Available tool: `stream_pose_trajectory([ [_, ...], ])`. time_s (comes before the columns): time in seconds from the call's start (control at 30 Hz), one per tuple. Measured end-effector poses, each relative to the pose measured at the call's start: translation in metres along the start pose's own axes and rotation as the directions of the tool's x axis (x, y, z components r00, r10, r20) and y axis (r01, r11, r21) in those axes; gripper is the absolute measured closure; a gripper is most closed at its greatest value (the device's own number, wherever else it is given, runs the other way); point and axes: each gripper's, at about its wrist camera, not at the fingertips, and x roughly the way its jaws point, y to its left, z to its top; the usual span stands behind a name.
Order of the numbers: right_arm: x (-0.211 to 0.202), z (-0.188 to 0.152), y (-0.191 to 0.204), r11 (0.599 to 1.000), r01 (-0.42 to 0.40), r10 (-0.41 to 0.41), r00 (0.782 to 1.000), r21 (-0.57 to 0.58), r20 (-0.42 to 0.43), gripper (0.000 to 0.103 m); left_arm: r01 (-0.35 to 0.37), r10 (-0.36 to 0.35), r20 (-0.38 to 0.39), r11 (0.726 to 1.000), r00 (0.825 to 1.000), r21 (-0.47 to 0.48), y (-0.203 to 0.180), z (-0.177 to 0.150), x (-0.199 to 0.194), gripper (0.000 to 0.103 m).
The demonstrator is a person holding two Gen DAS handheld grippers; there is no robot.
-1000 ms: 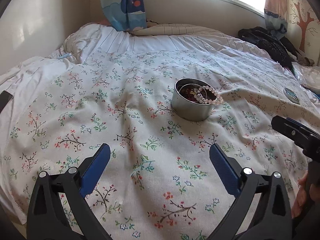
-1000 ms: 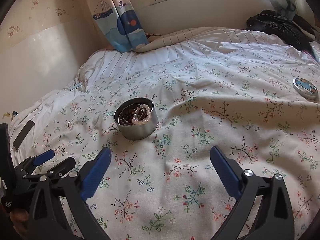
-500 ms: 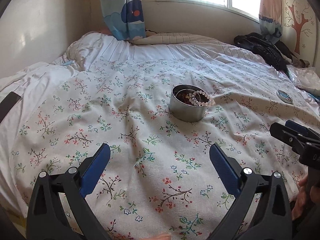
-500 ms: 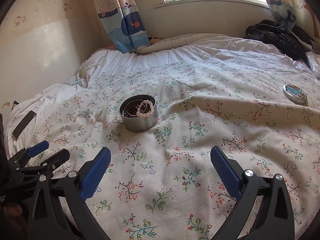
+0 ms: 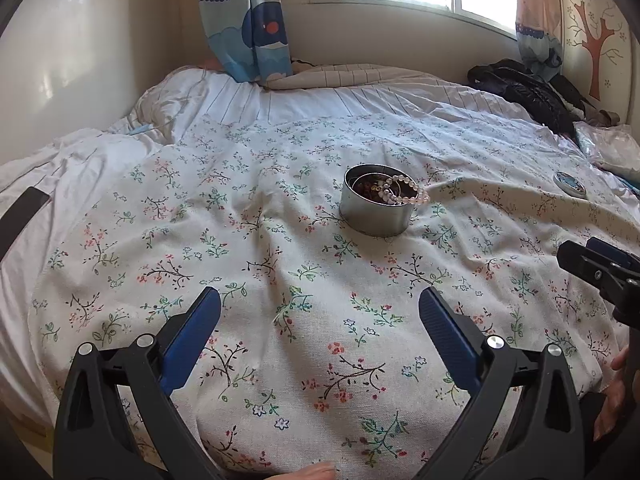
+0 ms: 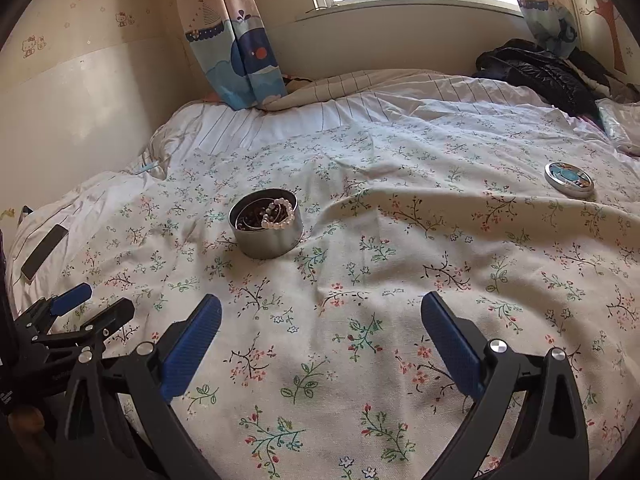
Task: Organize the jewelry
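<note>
A round silver tin [image 5: 376, 216] [image 6: 267, 236] stands on the floral bedspread and holds dark beads and bangles. A pale pink bead bracelet [image 5: 406, 196] [image 6: 276, 216] hangs over its rim. The tin's round lid [image 5: 569, 185] [image 6: 569, 180] with a blue picture lies far off to the right. My left gripper [image 5: 320, 312] is open and empty, well short of the tin. My right gripper [image 6: 320, 316] is open and empty too, with the tin ahead to its left. Each gripper shows at the edge of the other's view: the right gripper [image 5: 600, 264] and the left gripper [image 6: 92, 304].
A dark phone [image 6: 44, 252] lies on the white sheet at the left. A black jacket [image 5: 528, 92] [image 6: 540, 72] is heaped at the far right by the window. A curtain [image 6: 236, 40] hangs at the back. Crinkled plastic [image 5: 612, 152] lies at the right edge.
Both grippers have drawn back and risen from the bed, so the tin looks smaller and farther away. Both stay open.
</note>
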Motion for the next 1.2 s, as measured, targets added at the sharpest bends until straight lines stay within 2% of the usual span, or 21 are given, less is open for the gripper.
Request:
stream_pose_trajectory([
  [1.2,-0.0008,-0.0010,-0.0073,0.999,0.026,-0.026,1.000,0.021,-0.011,0.007,-0.014,0.014,-0.009,1.000,1.000,0.014,-0.0059,-0.0003,0.0005,0.008],
])
